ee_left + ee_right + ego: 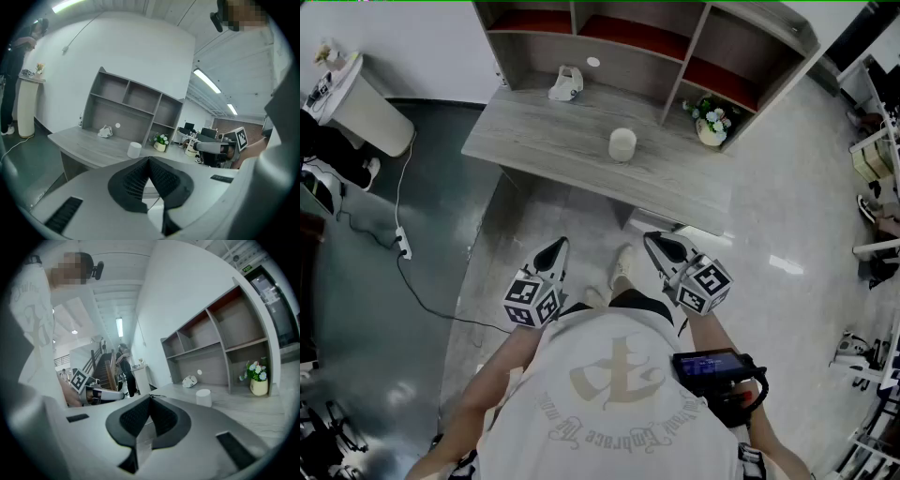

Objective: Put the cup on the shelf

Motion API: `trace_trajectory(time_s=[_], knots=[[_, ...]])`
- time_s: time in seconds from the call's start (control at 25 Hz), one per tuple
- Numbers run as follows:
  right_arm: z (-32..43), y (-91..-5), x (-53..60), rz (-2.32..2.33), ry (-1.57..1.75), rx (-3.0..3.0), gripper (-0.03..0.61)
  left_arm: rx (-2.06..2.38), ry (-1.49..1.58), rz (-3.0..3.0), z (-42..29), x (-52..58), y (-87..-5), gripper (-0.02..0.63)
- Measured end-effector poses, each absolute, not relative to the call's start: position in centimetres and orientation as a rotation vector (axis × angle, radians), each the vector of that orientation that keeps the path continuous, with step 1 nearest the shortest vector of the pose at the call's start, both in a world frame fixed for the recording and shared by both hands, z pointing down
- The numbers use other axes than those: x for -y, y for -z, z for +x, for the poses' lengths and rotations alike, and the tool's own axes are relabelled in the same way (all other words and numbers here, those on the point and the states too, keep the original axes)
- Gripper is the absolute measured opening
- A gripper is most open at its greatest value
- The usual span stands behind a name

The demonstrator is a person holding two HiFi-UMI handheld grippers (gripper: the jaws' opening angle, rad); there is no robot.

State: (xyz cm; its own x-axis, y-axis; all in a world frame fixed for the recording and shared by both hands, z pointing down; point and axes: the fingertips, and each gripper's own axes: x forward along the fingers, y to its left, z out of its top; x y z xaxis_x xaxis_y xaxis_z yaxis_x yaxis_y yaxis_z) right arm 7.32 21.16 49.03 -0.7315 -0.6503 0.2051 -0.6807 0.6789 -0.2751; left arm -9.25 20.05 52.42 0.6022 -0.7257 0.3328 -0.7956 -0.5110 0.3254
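Right gripper view shows the right gripper (pixel 150 399) with its jaws meeting at the tips and nothing between them. The left gripper view shows the left gripper (pixel 150 161) the same way, with its jaws closed and empty. Both are held low in front of the person, pointing toward the bench (pixel 534 131) but well apart from it.

The cup (pixel 622 144) stands upright near the middle of the bench, in front of the shelf (pixel 686 58) and apart from everything else. I judge the task barely begun: the step in hand is the approach, with no grasp made. The next move calls for stepping closer and opening one pair of jaws wide enough for the cup's round wall. They should then close on it around mid-height so that it stays upright.

As for containers, the cup's top looks plain white from above, and I cannot tell whether anything is in it. The flower pot (pixel 711 129), at the right end under the shelf, holds small pale flowers with green leaves. A white object (pixel 565 84) lies in the left lower bay, and the upper bays show only their reddish floors.
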Motion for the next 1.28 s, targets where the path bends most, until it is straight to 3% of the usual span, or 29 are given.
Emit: trace_trajectory(time_s=[1.28], knots=[[5.7, -47.1, -20.5, 1.080, -0.438, 2.856, 0.003, 1.322, -0.163, 2.381, -11.5, -20.8, -50.5, 0.002]])
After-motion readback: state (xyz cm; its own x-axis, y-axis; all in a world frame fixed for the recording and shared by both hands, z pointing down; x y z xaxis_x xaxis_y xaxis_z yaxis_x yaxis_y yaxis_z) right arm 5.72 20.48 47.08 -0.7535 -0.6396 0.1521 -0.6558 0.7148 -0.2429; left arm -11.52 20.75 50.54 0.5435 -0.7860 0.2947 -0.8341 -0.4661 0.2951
